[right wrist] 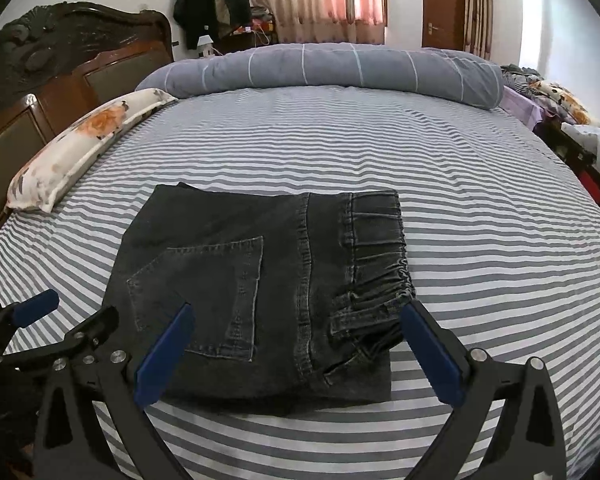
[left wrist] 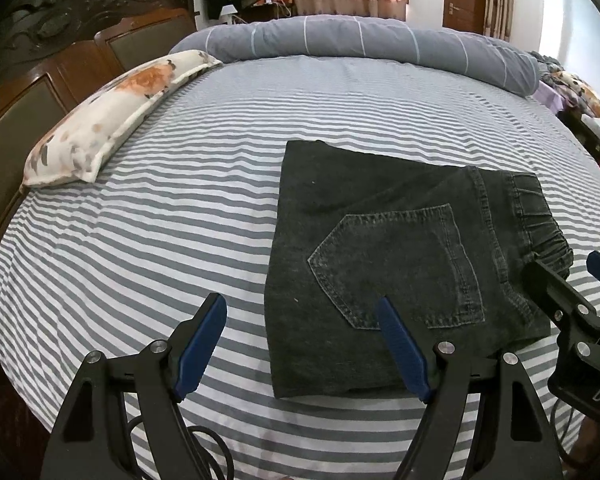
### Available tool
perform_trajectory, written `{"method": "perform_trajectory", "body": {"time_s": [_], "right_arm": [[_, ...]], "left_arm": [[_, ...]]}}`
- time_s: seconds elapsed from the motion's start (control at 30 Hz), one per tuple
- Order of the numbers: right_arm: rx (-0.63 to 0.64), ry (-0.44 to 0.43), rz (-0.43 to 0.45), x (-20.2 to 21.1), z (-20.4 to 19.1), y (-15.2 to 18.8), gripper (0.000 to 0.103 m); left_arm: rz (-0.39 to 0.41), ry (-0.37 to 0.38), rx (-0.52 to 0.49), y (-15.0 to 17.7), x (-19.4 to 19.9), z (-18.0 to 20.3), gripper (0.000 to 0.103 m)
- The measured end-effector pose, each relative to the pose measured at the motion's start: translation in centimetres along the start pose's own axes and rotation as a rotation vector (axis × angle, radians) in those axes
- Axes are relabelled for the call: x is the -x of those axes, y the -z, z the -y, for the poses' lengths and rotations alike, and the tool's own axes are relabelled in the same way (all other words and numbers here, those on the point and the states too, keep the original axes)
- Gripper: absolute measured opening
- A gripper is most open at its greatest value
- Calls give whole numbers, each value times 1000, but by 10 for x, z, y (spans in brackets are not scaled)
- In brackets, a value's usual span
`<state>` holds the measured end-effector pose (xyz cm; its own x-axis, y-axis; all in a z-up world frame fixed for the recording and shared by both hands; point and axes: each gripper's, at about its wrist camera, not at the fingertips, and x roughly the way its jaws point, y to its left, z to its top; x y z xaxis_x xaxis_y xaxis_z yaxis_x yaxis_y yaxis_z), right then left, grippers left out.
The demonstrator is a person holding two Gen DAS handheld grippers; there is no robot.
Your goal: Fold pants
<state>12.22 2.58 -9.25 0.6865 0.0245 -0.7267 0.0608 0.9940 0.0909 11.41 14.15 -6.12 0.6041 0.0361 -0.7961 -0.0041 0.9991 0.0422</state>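
The dark grey denim pants (left wrist: 384, 248) lie folded into a compact rectangle on the striped bed, back pocket up, elastic waistband to the right. They also show in the right wrist view (right wrist: 268, 280). My left gripper (left wrist: 300, 320) is open and empty, held above the pants' near left edge. My right gripper (right wrist: 296, 330) is open and empty, just above the near edge by the waistband; it also shows at the right edge of the left wrist view (left wrist: 572, 276). The left gripper shows at the left edge of the right wrist view (right wrist: 70, 314).
The grey-and-white striped bed sheet (left wrist: 180, 220) spreads all around. A floral pillow (left wrist: 112, 116) lies by the dark wooden headboard (left wrist: 40, 64) on the left. A rolled grey duvet (left wrist: 360, 40) lies along the far edge. Clutter (right wrist: 556, 96) sits beyond the bed's right side.
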Motion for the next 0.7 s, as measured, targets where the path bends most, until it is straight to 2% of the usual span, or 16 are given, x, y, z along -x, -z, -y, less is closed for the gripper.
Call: {"method": "perform_trajectory", "body": {"time_s": [0.7], "right_arm": [[7, 33, -28, -10, -4, 4, 102]], "left_arm": [[-35, -64, 1, 6, -11, -2, 79]]}}
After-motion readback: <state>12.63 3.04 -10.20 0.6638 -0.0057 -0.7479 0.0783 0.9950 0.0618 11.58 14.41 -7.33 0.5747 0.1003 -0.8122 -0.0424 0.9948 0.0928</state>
